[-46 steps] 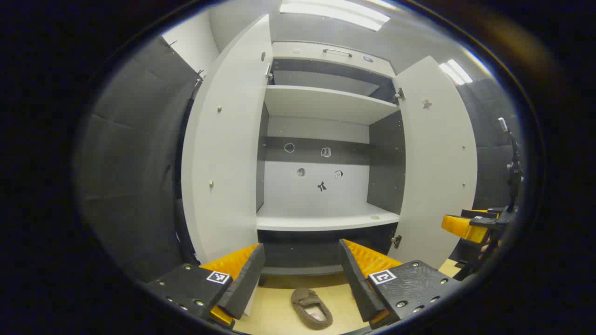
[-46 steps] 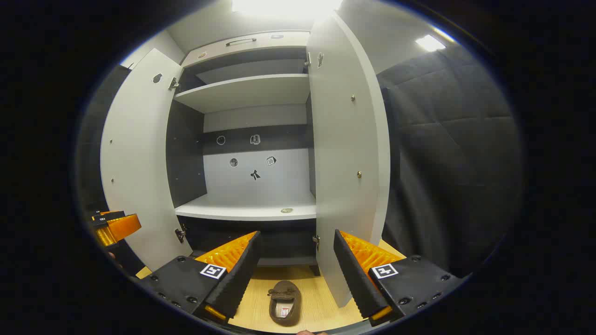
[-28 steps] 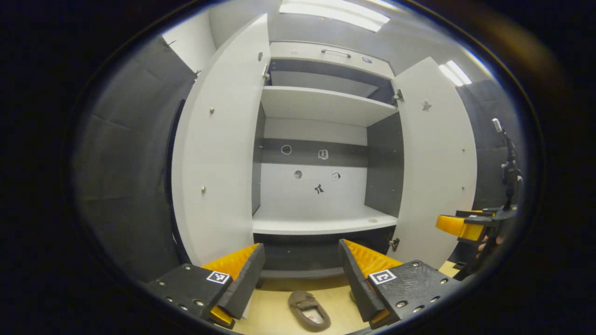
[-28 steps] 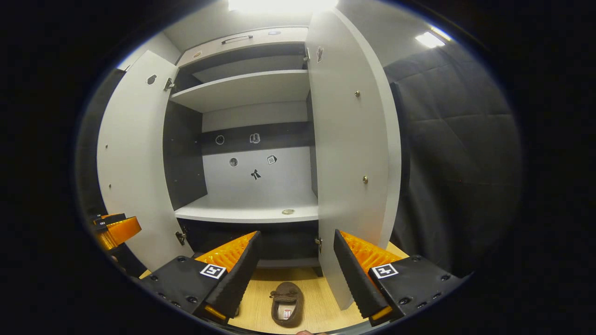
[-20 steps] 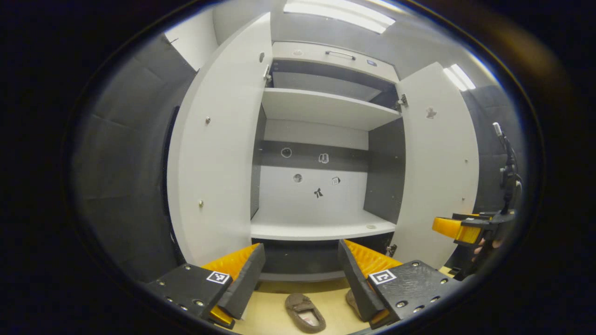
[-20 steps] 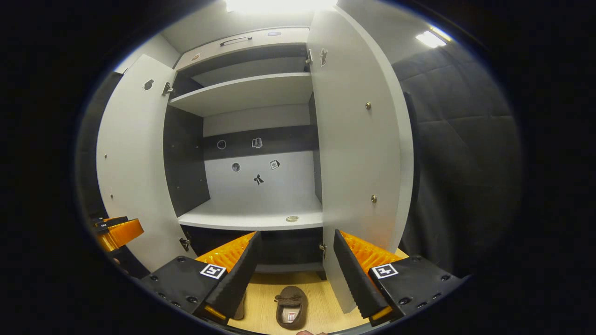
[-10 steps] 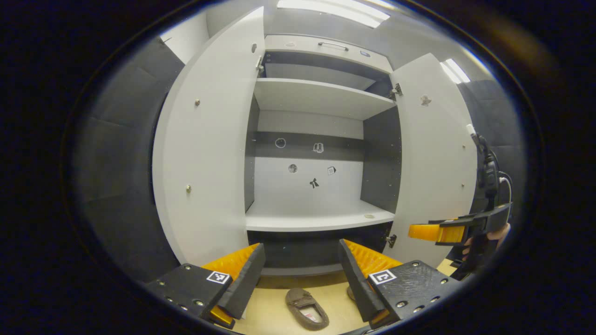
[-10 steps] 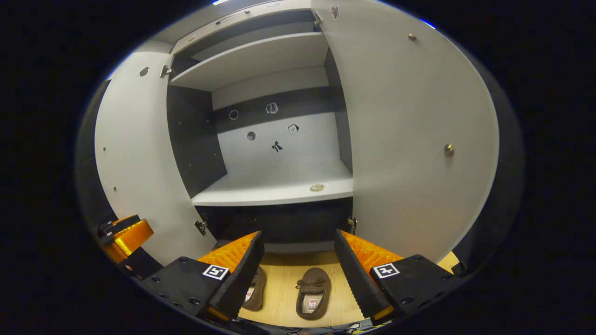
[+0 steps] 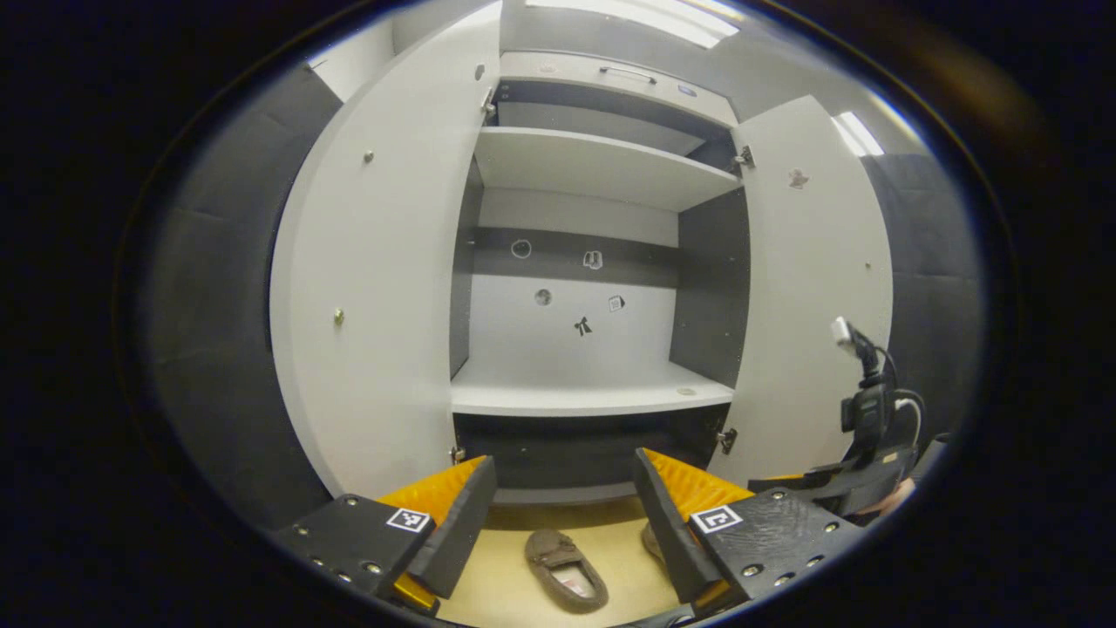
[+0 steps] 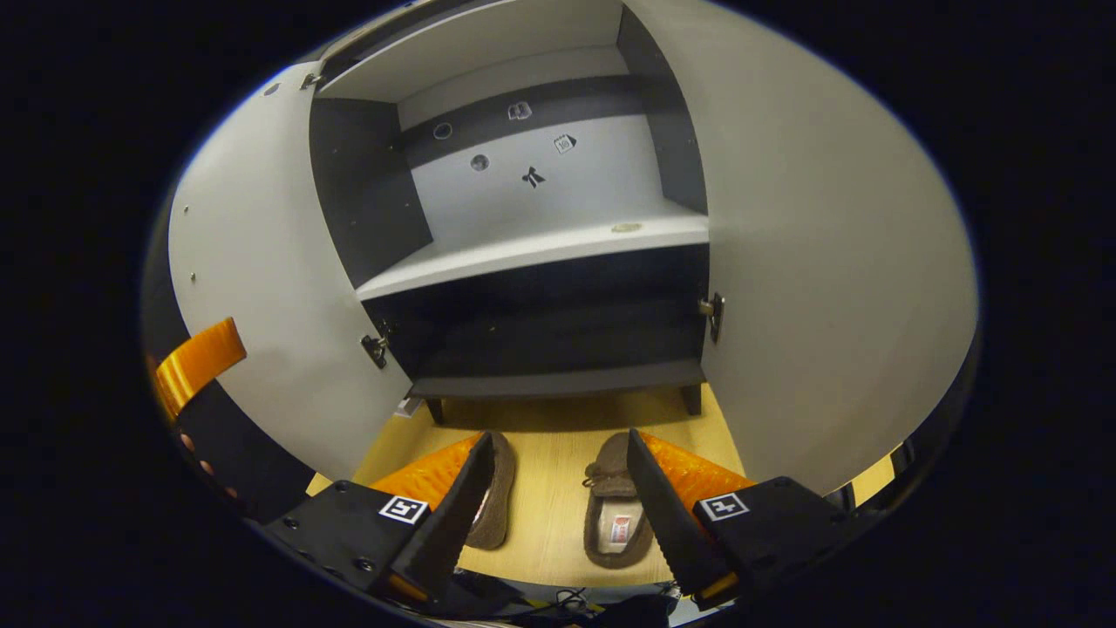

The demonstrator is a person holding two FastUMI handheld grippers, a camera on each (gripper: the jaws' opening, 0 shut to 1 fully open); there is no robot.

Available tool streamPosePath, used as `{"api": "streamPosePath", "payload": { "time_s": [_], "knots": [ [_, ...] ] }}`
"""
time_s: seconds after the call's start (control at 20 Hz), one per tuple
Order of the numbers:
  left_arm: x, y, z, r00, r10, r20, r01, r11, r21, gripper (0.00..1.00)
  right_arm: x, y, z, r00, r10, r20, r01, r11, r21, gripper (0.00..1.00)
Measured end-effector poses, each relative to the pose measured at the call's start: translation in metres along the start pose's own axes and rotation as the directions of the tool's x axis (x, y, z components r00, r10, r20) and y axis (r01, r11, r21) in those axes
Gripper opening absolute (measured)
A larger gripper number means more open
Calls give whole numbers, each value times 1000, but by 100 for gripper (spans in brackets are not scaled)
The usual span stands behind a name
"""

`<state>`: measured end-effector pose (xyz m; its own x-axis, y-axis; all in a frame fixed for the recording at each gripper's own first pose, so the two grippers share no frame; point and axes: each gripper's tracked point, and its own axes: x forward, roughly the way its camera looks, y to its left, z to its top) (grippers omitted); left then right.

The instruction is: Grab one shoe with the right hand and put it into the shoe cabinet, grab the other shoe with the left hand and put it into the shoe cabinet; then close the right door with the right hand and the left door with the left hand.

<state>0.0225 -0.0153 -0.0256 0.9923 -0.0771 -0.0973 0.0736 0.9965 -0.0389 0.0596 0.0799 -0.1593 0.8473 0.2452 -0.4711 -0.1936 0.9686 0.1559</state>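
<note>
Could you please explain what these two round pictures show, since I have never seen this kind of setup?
A person holds a two-finger gripper in each hand, and a fisheye camera rides on each one, looking forward along its fingers. In the left gripper view, the left gripper shows at the bottom, open and holding nothing. In the right gripper view, the right gripper is likewise open and empty, tilted down toward the floor. Both face a cabinet with its two doors swung open and its shelves bare. Two shoes lie on the floor before it: the left shoe and the right shoe, which lies just ahead of the right gripper's fingers. Nothing is gripped yet.
</note>
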Motion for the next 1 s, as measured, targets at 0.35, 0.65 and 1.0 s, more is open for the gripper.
{"api": "streamPosePath", "payload": {
  "time_s": [0.35,0.65,1.0],
  "knots": [
    [-3,2,-31,998,4,-67,-5,1000,-7,92,50,-10,-75,988,-28,-154,33,999,30,97],
    [-5,5,-56,993,13,-120,-17,999,-36,92,87,-15,-125,970,-48,-238,47,999,-6,98],
    [-7,15,-75,987,34,-160,-40,999,-34,95,144,-34,-150,937,-165,-309,114,978,-176,91]
  ]
}}
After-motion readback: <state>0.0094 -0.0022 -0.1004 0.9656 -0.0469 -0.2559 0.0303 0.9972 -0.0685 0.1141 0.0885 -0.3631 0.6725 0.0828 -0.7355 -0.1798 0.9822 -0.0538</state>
